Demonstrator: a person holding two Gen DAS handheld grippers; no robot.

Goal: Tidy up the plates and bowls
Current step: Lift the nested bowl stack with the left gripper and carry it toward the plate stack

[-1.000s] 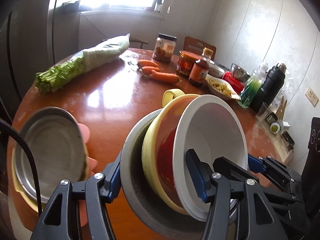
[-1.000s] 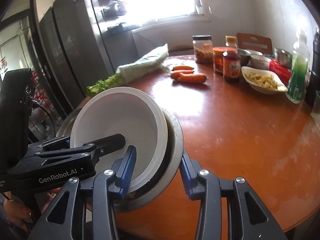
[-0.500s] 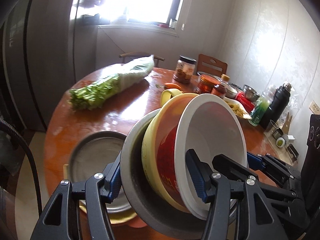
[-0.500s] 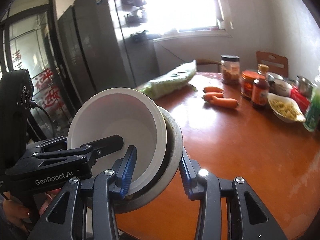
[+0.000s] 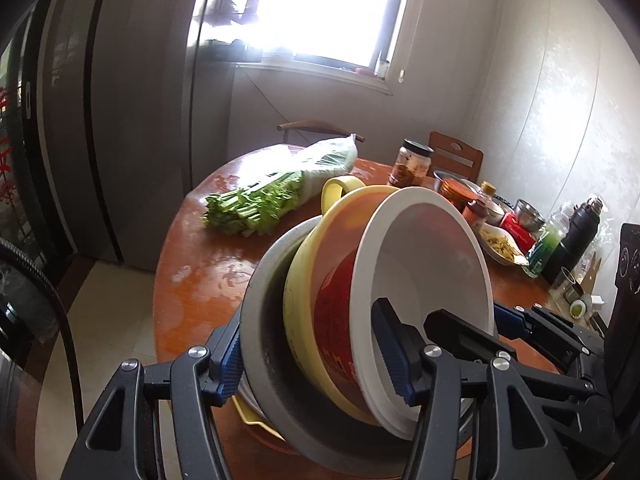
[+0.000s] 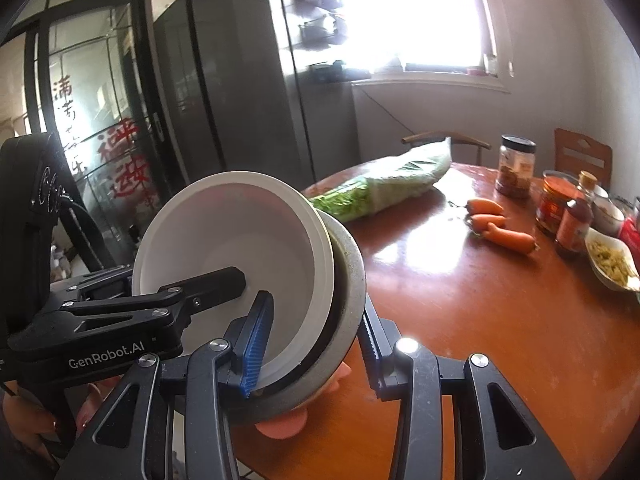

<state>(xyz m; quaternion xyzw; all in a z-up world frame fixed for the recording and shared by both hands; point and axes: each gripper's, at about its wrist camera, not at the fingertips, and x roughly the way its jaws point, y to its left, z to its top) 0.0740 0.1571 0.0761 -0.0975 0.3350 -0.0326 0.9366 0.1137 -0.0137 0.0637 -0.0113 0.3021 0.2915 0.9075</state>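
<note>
Moved: nested bowls (image 5: 384,304) lifted higher, table (image 6: 500,320) receding below.
Grippers: left gripper (image 5: 316,354) and right gripper (image 6: 312,334) both clamp the stack.
Progress: stacking done; set-down remains.

We note the left hand-held gripper (image 5: 314,354): black angular frame, silver screws, ribbed blue pads (image 5: 394,360), black cable at its left. The right hand-held gripper (image 6: 312,342) matches. White "GenRobot.AI" lettering marks the left unit's side; bare-skinned fingers (image 6: 38,426) wrap its handle.

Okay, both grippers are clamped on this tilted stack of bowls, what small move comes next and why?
Probably level the stack: the white bowl, the yellow handled bowl and the grey metal bowl lean steeply between the left gripper and the right gripper.
</note>
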